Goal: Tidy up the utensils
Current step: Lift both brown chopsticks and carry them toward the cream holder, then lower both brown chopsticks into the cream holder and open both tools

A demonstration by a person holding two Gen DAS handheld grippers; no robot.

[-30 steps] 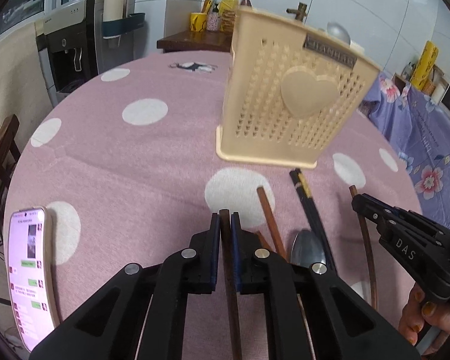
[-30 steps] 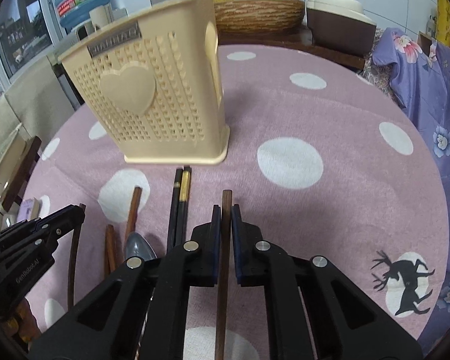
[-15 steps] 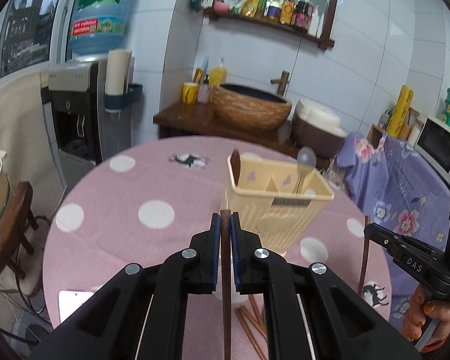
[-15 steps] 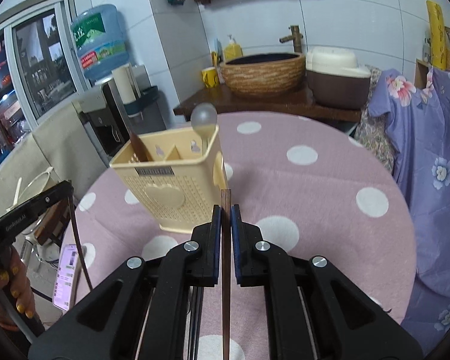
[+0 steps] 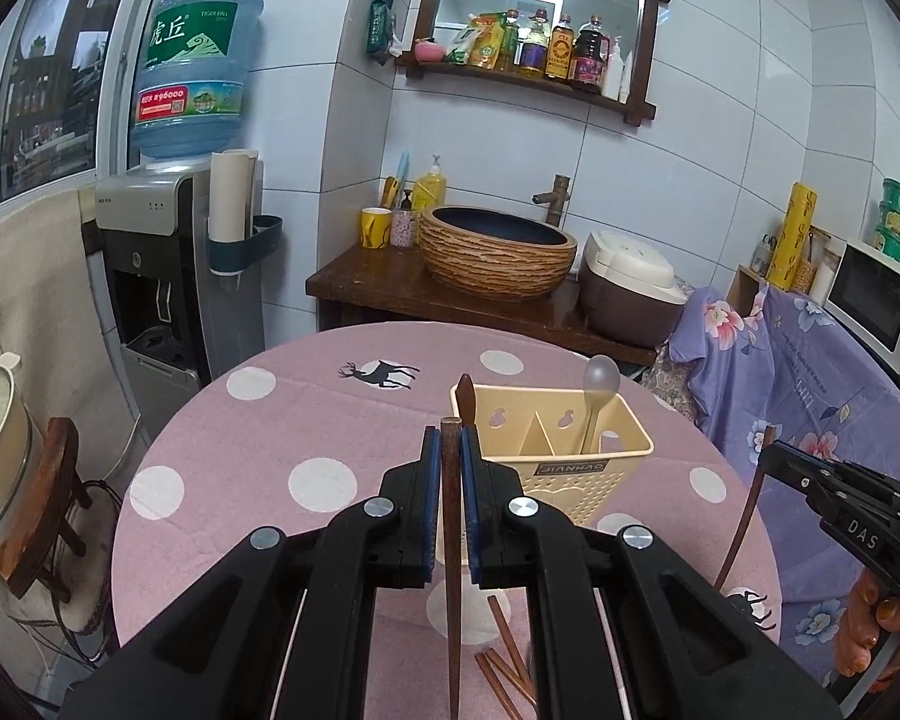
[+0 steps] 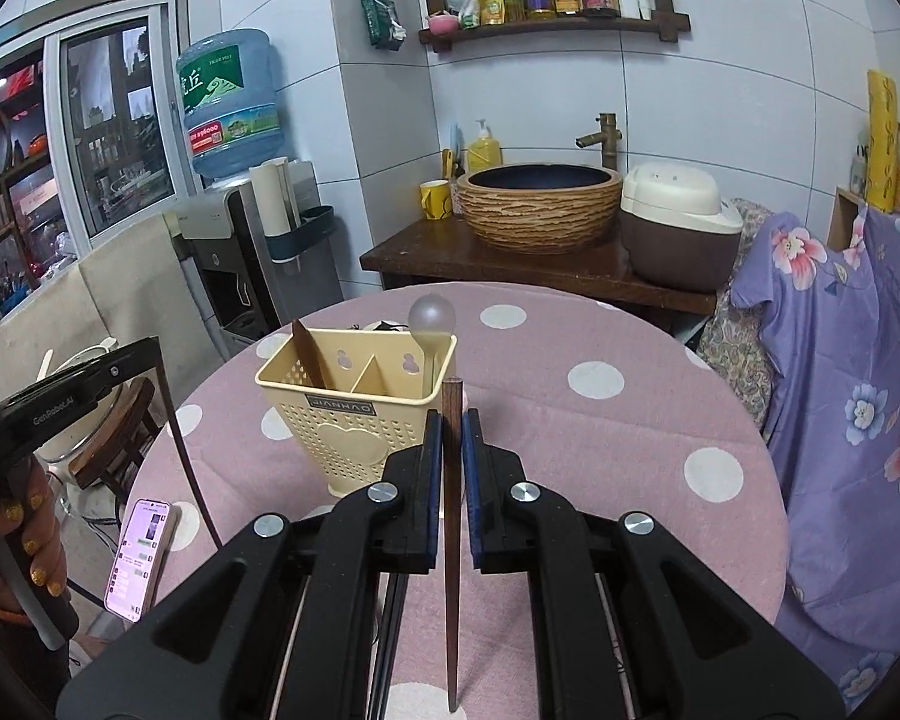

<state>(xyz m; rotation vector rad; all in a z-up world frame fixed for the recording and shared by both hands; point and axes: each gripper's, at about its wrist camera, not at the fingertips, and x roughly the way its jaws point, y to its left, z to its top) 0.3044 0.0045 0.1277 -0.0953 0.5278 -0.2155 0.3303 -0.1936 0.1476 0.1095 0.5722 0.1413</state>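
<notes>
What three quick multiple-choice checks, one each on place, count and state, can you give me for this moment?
1. Where does the pale round-headed spoon stand?
A. Right compartment of the cream perforated plastic utensil holder
B. Flat on the cloth
C. In the sink

2. How many compartments does that holder show?
A. One
B. Two
C. Four

3. What is the left hand-held gripper doing?
A. Standing open
B. Shut on a dark brown wooden chopstick
C. Holding the smartphone

Answers: 1 A, its handle drops in right of the divider, seen from both grippers. 2 B, one divider splits it. 3 B, the blue pads press the stick from both sides.
</notes>
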